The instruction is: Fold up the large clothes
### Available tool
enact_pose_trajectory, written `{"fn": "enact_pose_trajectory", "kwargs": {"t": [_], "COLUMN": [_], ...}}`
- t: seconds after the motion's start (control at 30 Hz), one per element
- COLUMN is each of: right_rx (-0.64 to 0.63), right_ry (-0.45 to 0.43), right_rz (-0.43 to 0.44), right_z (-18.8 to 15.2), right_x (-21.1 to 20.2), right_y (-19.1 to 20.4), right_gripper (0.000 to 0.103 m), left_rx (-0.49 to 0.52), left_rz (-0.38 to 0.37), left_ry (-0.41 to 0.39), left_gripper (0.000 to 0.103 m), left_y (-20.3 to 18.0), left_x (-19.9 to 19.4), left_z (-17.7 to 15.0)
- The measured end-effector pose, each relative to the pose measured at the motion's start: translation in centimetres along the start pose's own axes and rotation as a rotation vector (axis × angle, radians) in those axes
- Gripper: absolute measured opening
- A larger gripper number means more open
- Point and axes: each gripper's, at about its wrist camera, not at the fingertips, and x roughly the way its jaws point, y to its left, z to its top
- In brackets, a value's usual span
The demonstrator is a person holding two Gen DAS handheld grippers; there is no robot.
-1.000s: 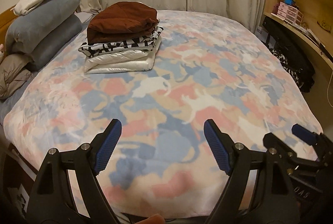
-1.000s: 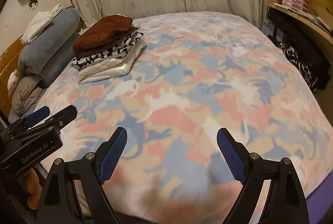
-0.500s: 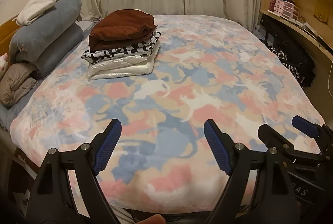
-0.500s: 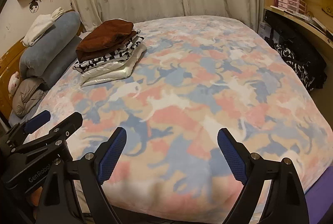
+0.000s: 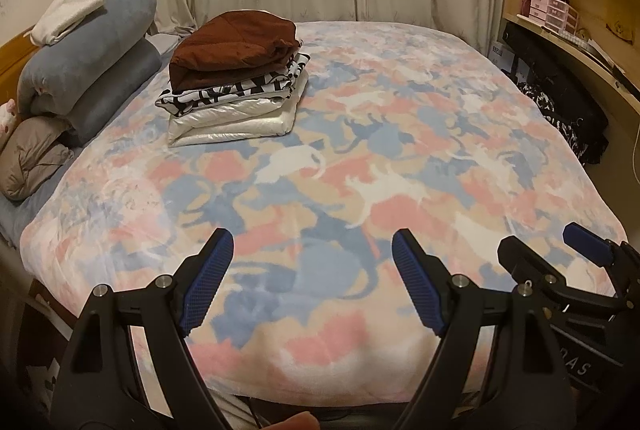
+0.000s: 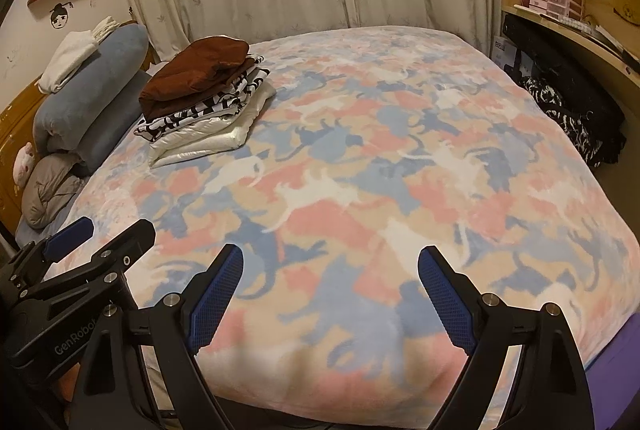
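Observation:
A stack of folded clothes [image 5: 236,82] lies at the far left of the bed: a brown garment on top, a black-and-white one under it, a shiny white one at the bottom. The stack also shows in the right wrist view [image 6: 204,98]. My left gripper [image 5: 312,282] is open and empty above the bed's near edge. My right gripper [image 6: 330,296] is open and empty beside it. Each gripper shows in the other's view, the right one [image 5: 560,270] and the left one [image 6: 92,246].
The bed carries a pink, blue and white cat-print blanket [image 5: 360,170]. Rolled blue bedding and pillows [image 5: 88,70] lie at the left headboard. Dark clothing [image 5: 568,110] is heaped under the wooden shelves [image 5: 568,42] at the right. Curtains hang behind the bed.
Both grippers have drawn back from the bed a little and stayed open. The stack of clothes has not moved.

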Motion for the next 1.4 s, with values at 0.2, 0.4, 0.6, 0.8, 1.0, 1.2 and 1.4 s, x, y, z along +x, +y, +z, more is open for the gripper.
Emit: {"fn": "enact_pose_trajectory", "kwargs": {"t": [0.2, 0.4, 0.6, 0.8, 1.0, 1.2, 1.4], "right_rx": [0.003, 0.005, 0.004, 0.003, 0.003, 0.003, 0.002], "right_ry": [0.001, 0.003, 0.004, 0.006, 0.005, 0.007, 0.007], "right_rz": [-0.004, -0.004, -0.01, -0.01, -0.012, -0.011, -0.012], "right_z": [0.0, 0.0, -0.2, -0.2, -0.4, -0.3, -0.4], "right_x": [0.1, 0.2, 0.4, 0.5, 0.5, 0.5, 0.5], "right_y": [0.0, 0.0, -0.3, -0.5, -0.6, -0.5, -0.6], "right_gripper": [0.09, 0.09, 0.09, 0.09, 0.09, 0.09, 0.09], "left_rx": [-0.003, -0.003, -0.003, -0.002, -0.004, -0.004, -0.003], "left_rz": [0.0, -0.001, 0.001, 0.003, 0.002, 0.001, 0.001], "left_ry": [0.005, 0.007, 0.008, 0.013, 0.018, 0.018, 0.022], "left_gripper": [0.08, 0.08, 0.08, 0.08, 0.08, 0.08, 0.08], "left_y": [0.0, 0.0, 0.1, 0.0, 0.1, 0.2, 0.2], "left_x": [0.3, 0.5, 0.4, 0.8, 0.9, 0.9, 1.1], "left_z": [0.0, -0.1, -0.1, -0.5, -1.2, -1.1, -1.3]}}
